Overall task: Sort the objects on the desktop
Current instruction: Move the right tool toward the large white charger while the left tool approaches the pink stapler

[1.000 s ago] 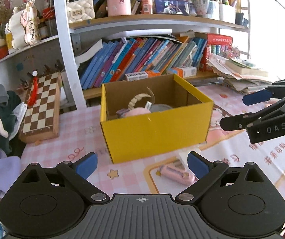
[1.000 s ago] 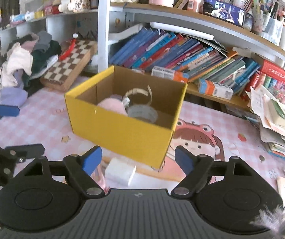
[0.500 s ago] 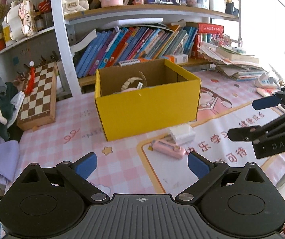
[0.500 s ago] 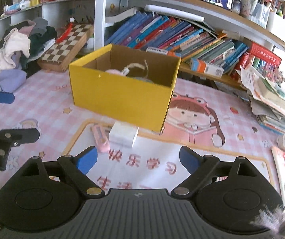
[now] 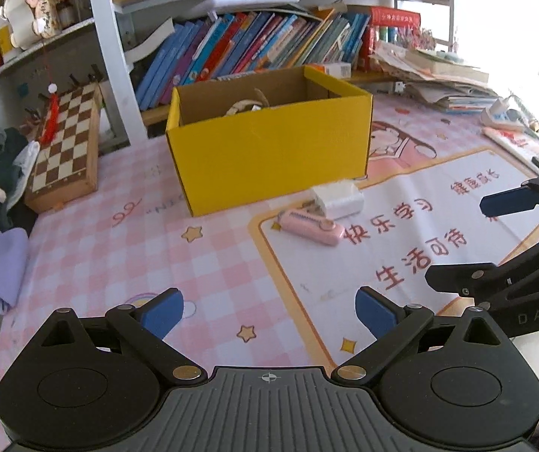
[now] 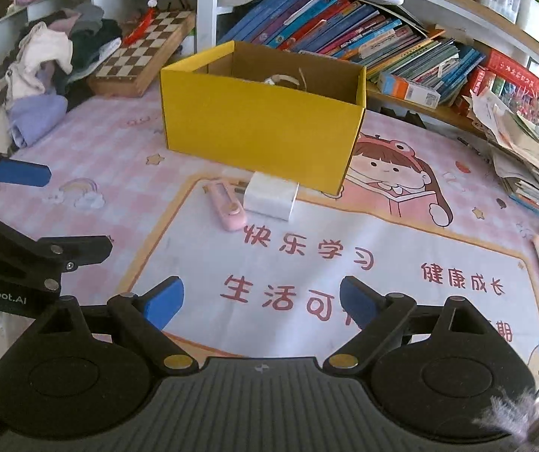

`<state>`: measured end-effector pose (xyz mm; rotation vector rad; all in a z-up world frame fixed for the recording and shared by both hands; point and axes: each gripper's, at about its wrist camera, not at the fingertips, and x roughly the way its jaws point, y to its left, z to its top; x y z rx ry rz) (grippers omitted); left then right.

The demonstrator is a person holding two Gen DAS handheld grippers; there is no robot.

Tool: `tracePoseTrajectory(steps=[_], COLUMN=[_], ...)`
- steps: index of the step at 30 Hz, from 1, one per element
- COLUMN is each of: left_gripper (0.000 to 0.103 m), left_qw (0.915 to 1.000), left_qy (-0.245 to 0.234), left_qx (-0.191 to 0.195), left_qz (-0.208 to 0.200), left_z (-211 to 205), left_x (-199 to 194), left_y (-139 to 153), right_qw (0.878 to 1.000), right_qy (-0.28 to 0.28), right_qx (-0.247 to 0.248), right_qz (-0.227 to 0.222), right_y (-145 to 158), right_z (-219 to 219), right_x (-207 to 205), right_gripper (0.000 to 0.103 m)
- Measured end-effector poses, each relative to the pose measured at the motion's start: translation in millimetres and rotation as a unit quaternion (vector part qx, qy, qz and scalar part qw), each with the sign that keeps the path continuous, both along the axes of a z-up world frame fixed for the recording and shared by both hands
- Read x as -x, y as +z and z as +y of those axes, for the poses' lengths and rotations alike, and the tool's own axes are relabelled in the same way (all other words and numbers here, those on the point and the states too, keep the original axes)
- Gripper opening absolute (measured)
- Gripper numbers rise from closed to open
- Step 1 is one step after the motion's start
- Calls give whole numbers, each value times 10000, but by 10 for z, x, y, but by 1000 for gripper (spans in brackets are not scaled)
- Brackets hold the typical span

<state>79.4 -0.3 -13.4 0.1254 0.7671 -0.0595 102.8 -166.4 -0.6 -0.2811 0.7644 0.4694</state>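
Both the left gripper [image 5: 269, 310] and the right gripper [image 6: 261, 303] hover above the near edge of the tabletop [image 5: 119, 248] with their blue fingers wide apart and nothing in them. The pink case [image 6: 227, 203] and the white block [image 6: 271, 196] lie touching each other near the middle of the tabletop, right against the front wall of the yellow box [image 6: 262, 128], which already has something pale inside, maybe a band. To do this well, one gripper should come down straight over the pink case, pinch it across its thin sides, lift it clear without bumping the white block, and drop it in the box.
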Motion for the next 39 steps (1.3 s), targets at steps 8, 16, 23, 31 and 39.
tracePoseTrajectory(steps=[8, 16, 23, 31, 39], left_gripper=[99, 99, 99, 99, 99], left_qw=[9998, 9995, 9993, 9991, 9985], left_qy=[61, 158, 183, 245, 397], left_qx=[115, 188, 225, 216, 214], left_qz=[158, 214, 238, 260, 318], left_z=[56, 72, 56, 18, 17], left_x=[-3, -115, -243, -378, -503], left_y=[-72, -94, -106, -127, -152], right_qw=[9999, 9998, 9997, 9978, 9973], right_qy=[-37, -21, 13, 159, 307], right_qx=[-27, 30, 50, -108, -95], right_qz=[128, 208, 256, 638, 663], right_y=[-32, -54, -67, -130, -145], right_z=[9, 8, -22, -55, -32], right_x=[-49, -158, -299, -528, -722], right_gripper=[89, 88, 72, 8, 10])
